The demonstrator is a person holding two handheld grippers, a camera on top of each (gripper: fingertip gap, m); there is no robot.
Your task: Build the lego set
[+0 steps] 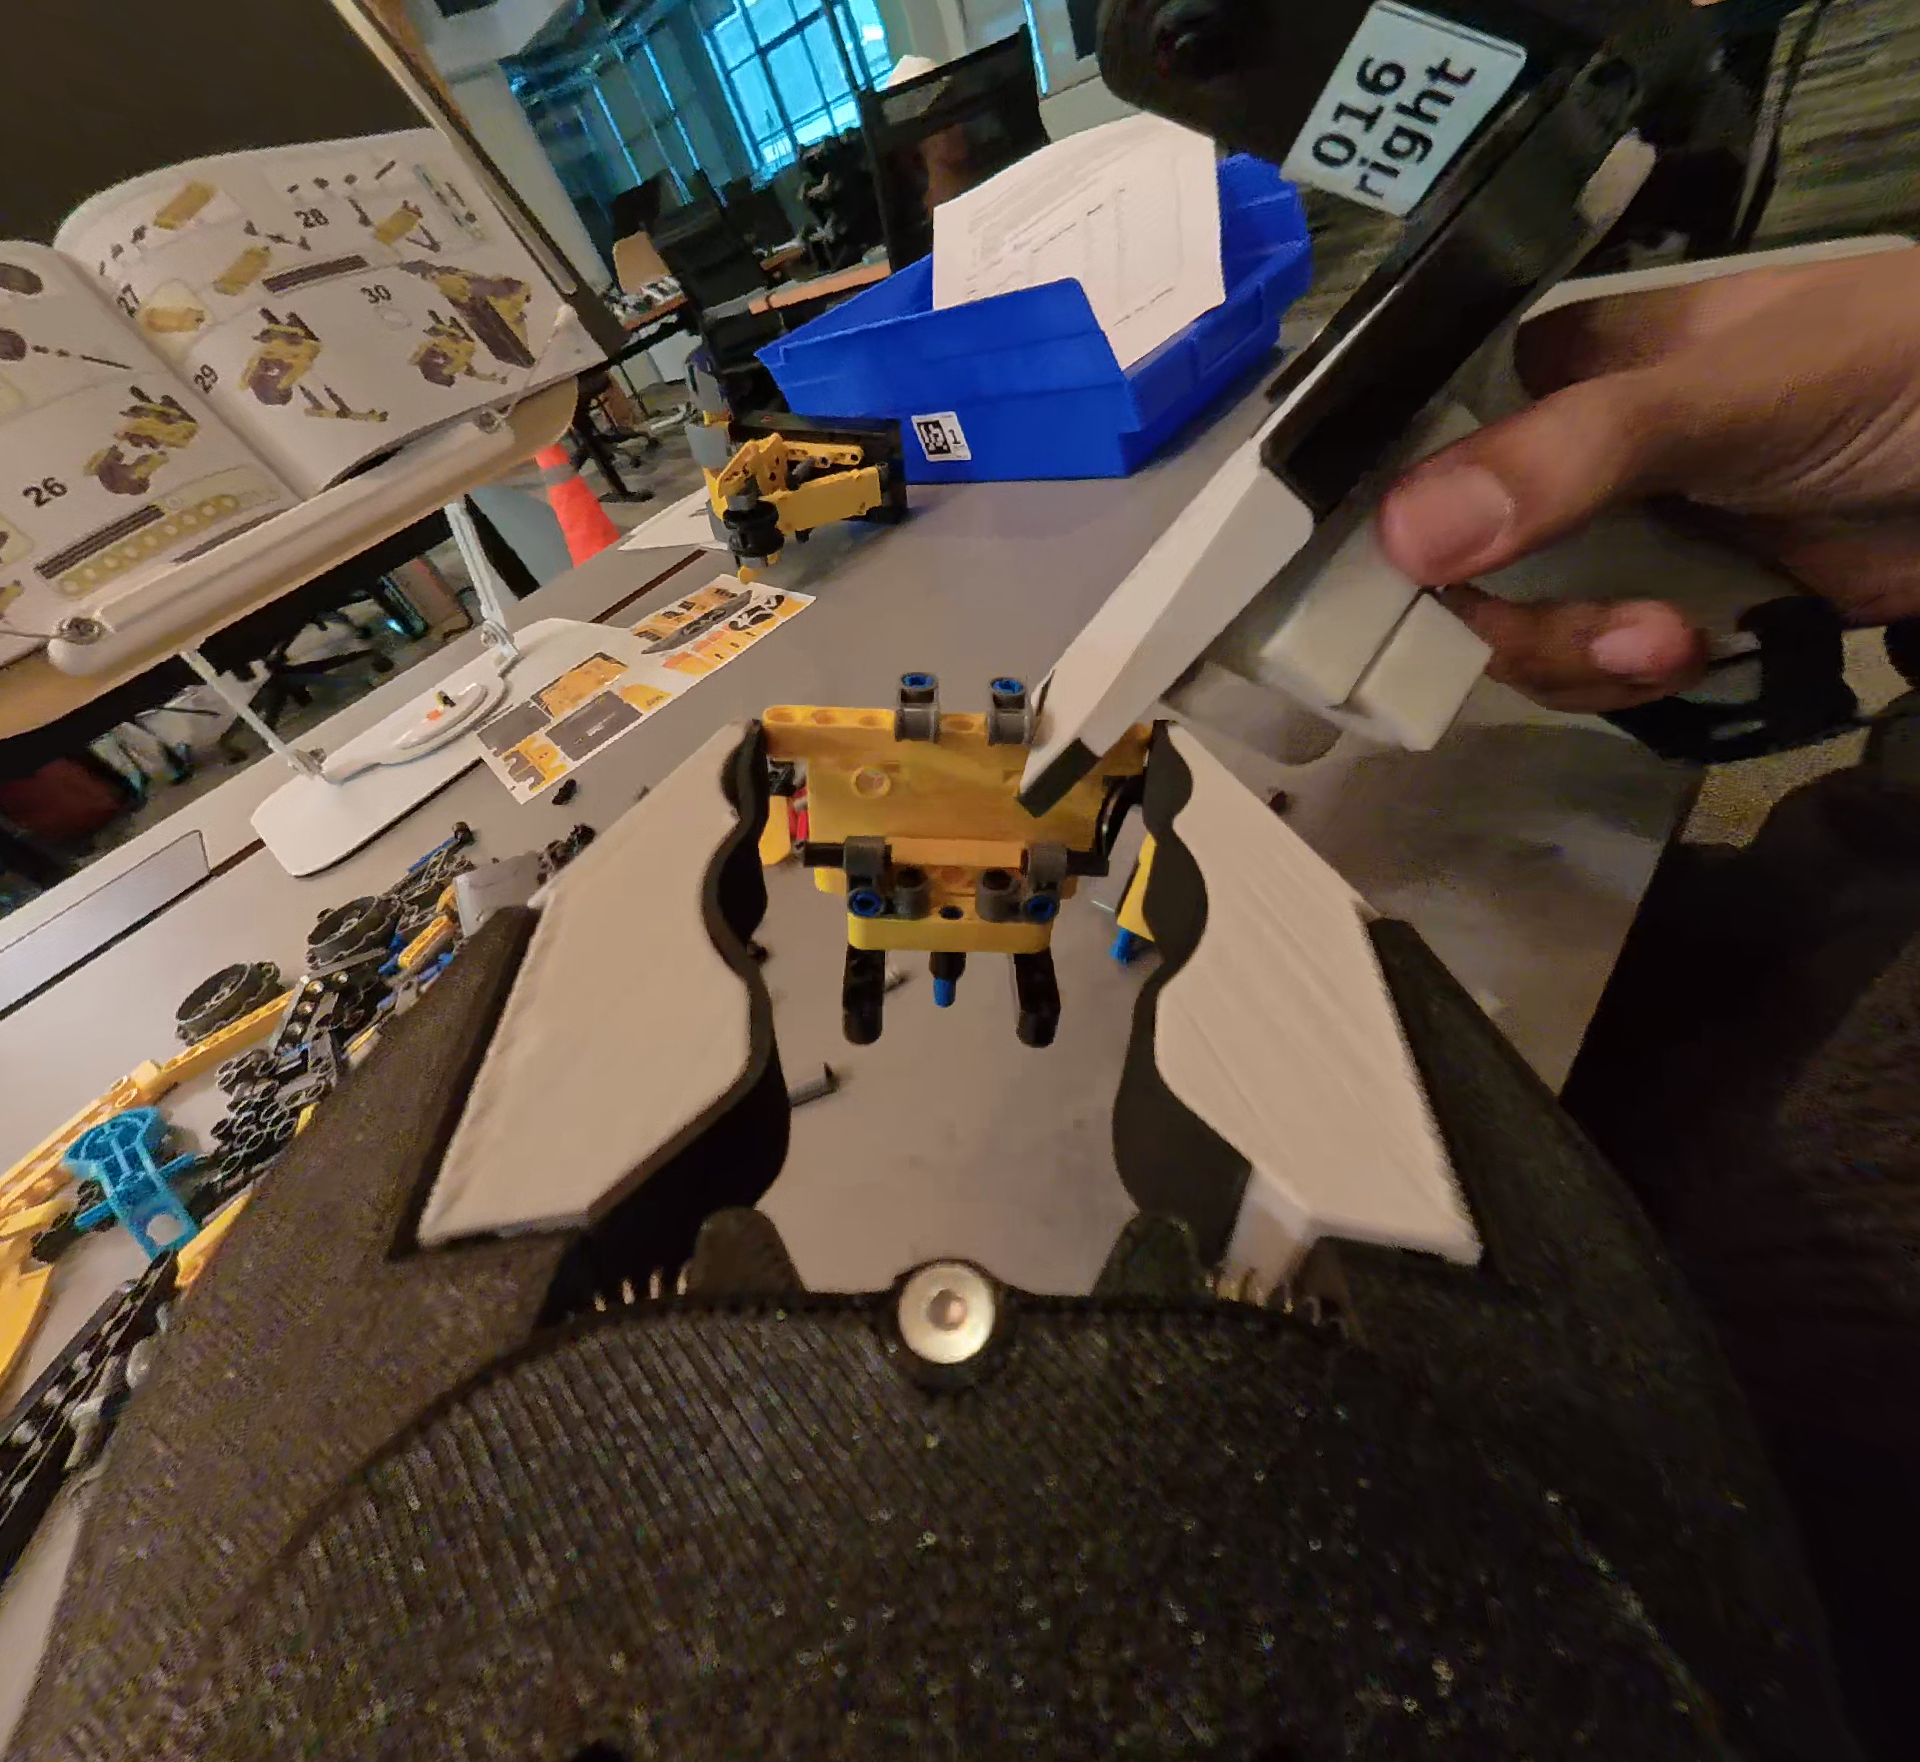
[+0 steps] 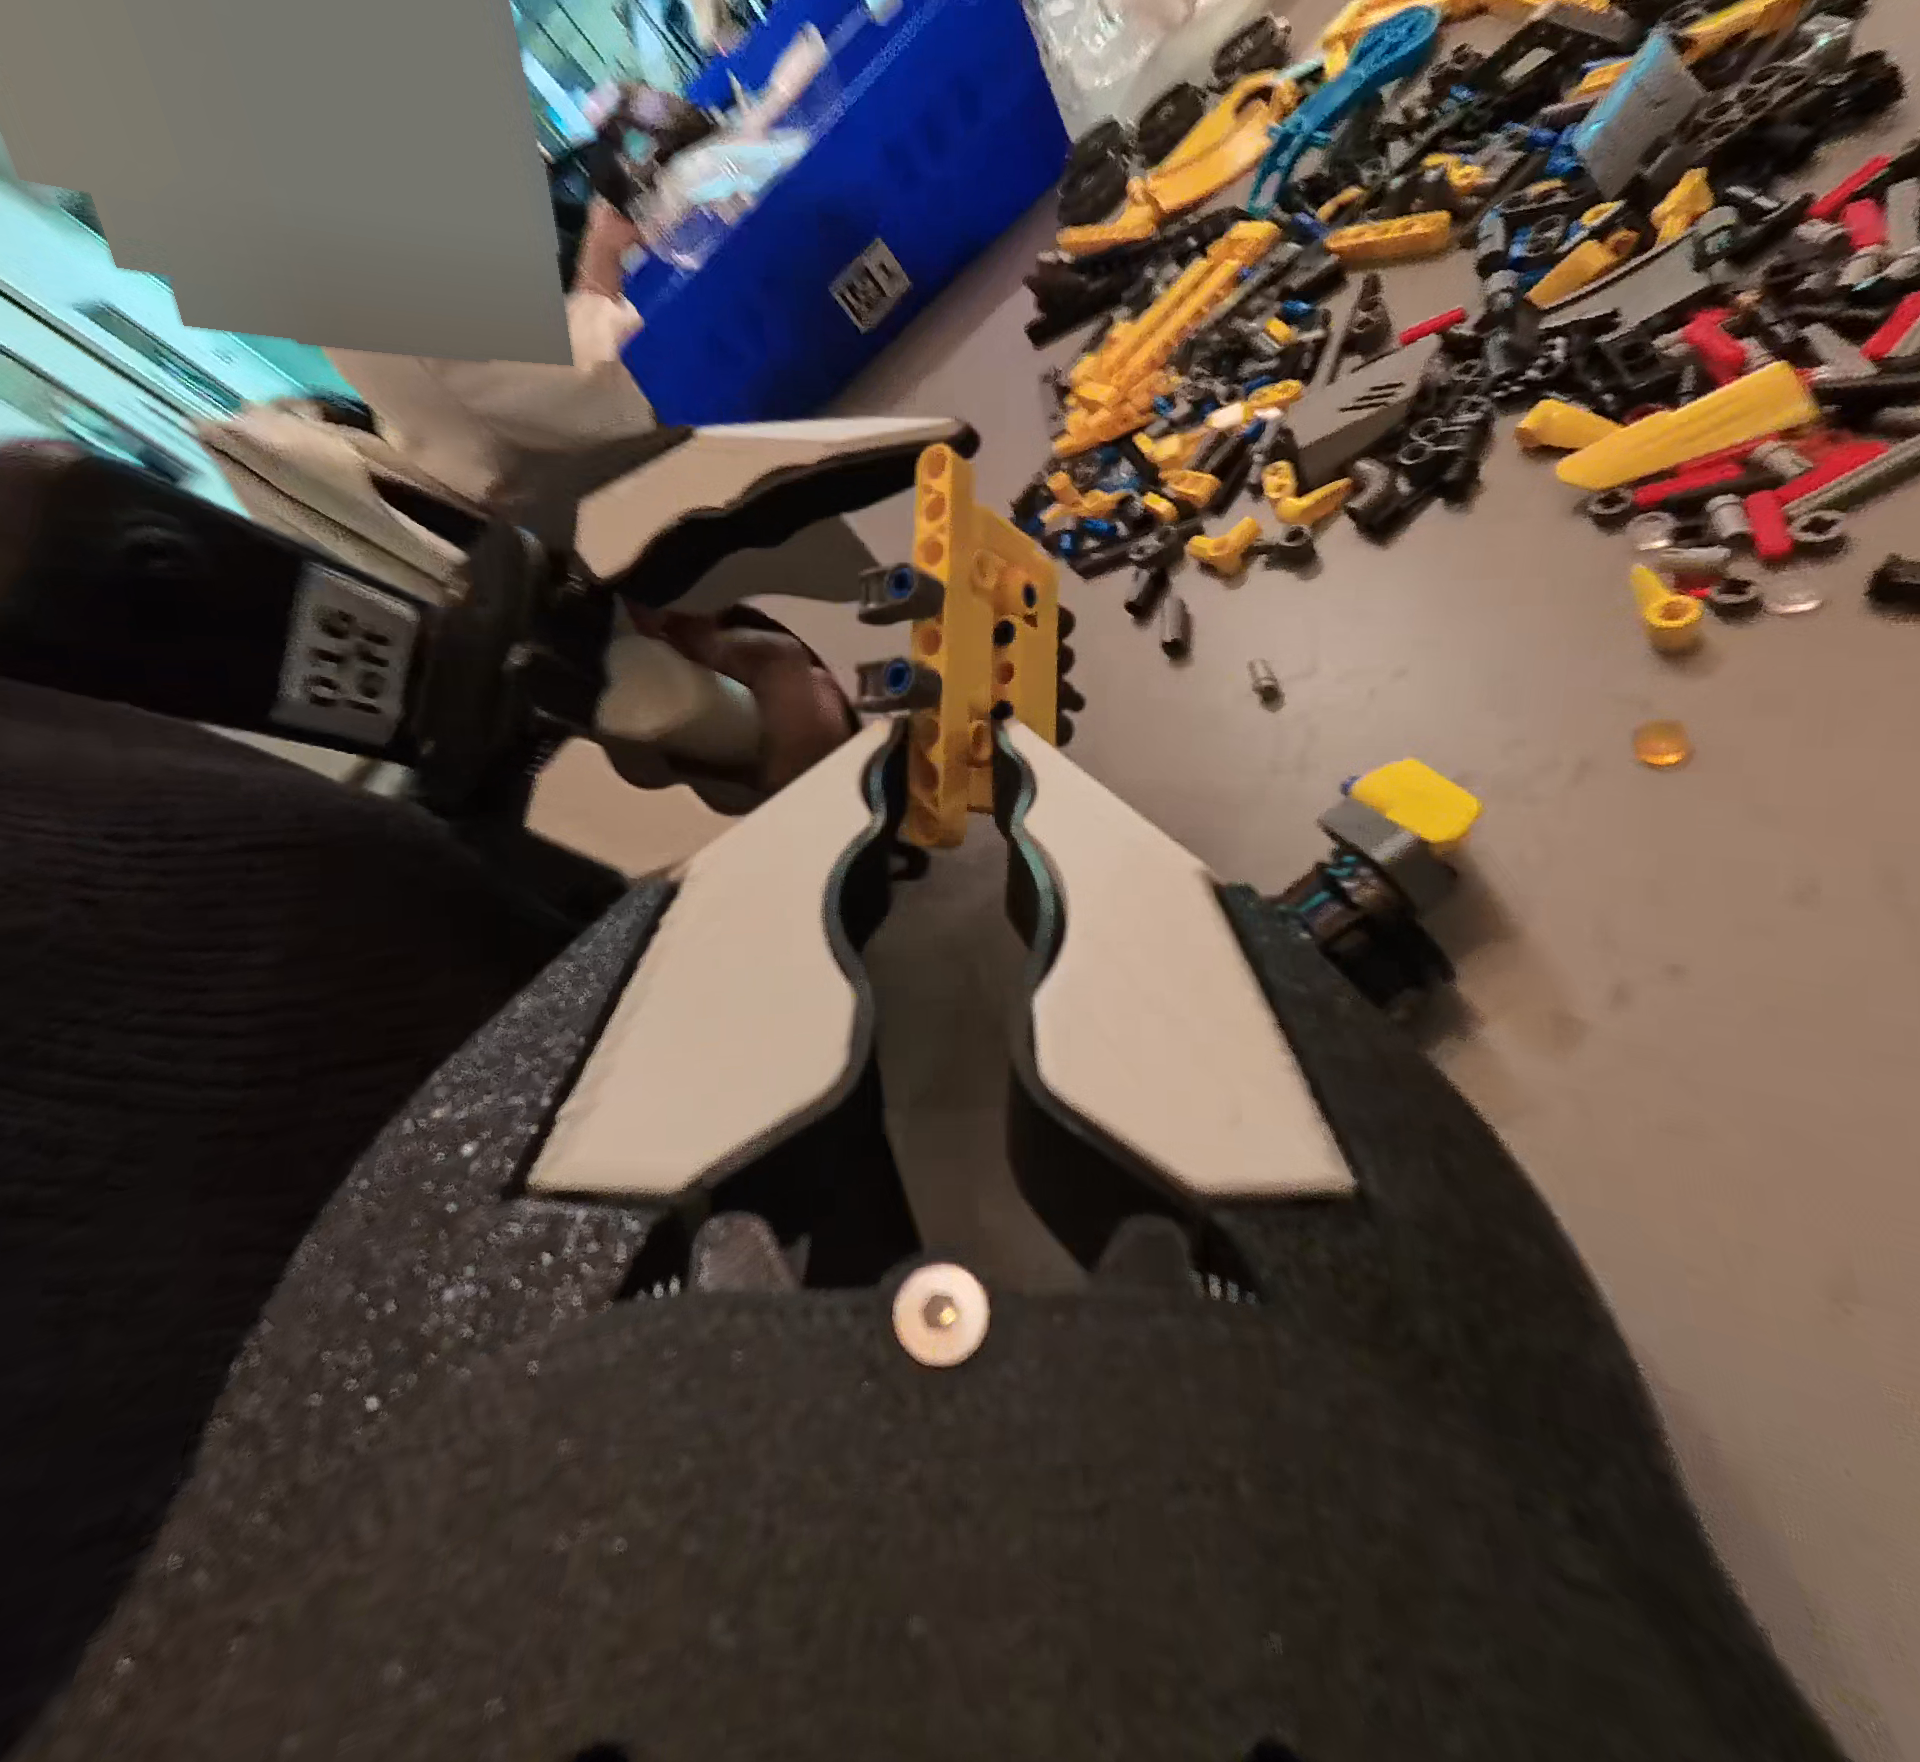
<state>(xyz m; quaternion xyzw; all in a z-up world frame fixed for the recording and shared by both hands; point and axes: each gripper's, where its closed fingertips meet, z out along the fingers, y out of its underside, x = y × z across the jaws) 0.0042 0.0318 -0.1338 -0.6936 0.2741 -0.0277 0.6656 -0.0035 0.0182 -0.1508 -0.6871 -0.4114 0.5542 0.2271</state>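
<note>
Left wrist view: left gripper (image 1: 951, 839), fingers clamped on yellow subassembly (image 1: 935, 813) above the table (image 1: 1039, 569); right gripper (image 1: 1055, 756) pinching its far corner.

Right wrist view: right gripper (image 2: 943, 767) clamped on subassembly (image 2: 971, 663) edge (thin hold). Advice: keep both grips square, avoid twisting.

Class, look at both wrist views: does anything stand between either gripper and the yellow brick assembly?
Nothing visible does. The left gripper and the right gripper both have their jaws closed on the yellow brick assembly, gripping it from different sides above the table.
</note>
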